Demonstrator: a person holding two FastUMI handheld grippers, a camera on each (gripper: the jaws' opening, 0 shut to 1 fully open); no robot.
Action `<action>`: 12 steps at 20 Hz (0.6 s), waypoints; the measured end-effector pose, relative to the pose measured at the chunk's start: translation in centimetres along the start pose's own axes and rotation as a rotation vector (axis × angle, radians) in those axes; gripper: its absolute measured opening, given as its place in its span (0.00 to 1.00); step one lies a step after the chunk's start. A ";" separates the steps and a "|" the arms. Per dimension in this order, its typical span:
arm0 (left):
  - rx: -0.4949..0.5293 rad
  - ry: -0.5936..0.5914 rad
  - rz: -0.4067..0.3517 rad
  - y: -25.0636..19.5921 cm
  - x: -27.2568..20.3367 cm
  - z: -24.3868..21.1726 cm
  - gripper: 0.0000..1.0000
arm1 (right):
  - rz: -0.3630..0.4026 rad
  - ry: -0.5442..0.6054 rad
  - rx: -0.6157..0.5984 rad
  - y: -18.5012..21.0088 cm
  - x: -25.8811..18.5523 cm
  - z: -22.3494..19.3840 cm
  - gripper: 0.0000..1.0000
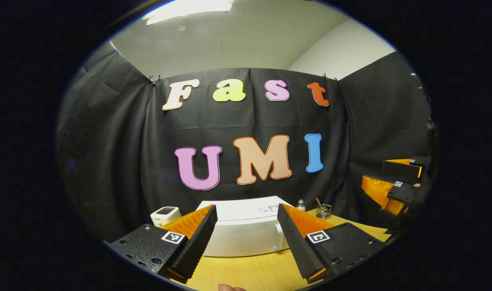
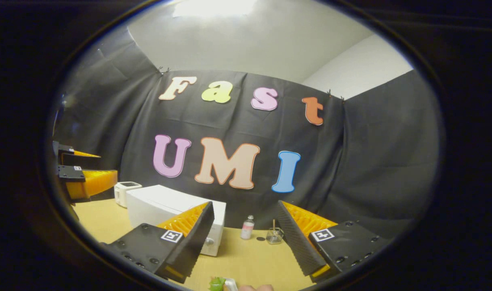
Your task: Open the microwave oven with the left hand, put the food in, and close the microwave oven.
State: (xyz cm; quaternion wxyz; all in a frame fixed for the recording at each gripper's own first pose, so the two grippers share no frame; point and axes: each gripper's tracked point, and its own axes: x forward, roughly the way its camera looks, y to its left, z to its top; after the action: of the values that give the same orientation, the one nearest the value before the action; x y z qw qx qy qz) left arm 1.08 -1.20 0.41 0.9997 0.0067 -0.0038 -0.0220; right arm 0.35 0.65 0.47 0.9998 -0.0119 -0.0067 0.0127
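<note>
Black cloth backs a wooden surface (image 1: 250,270), and the white microwave oven (image 1: 246,232) sits closed at its far side, dead ahead between the spread fingers of the left gripper (image 1: 247,228), which holds nothing. Right gripper view catches it at an angle, with a knob on its front. Right gripper (image 2: 246,226) also gapes wide, empty, above the surface. Beside the oven's far side stands a small white appliance (image 2: 125,192). Near its other side: a little bottle (image 2: 247,227), a glass cup (image 2: 274,235). Something green (image 2: 217,283) peeks in at the right gripper view's bottom edge.
</note>
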 end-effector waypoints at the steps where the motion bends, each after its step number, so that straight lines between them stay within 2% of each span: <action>1: 0.004 0.004 -0.004 -0.1 0.1 -0.2 0.94 | 0.008 0.002 0.006 0.1 0.1 0.0 0.96; 12: 0.019 0.003 0.013 0.4 0.1 0.1 0.94 | 0.025 0.011 0.028 0.0 0.6 -0.2 0.96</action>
State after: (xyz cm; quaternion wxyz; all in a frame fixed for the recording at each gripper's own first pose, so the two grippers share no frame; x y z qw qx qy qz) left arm 1.24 -0.84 0.51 0.9997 0.0160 -0.0023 -0.0157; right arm 0.91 0.61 0.29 0.9997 0.0019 -0.0009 0.0250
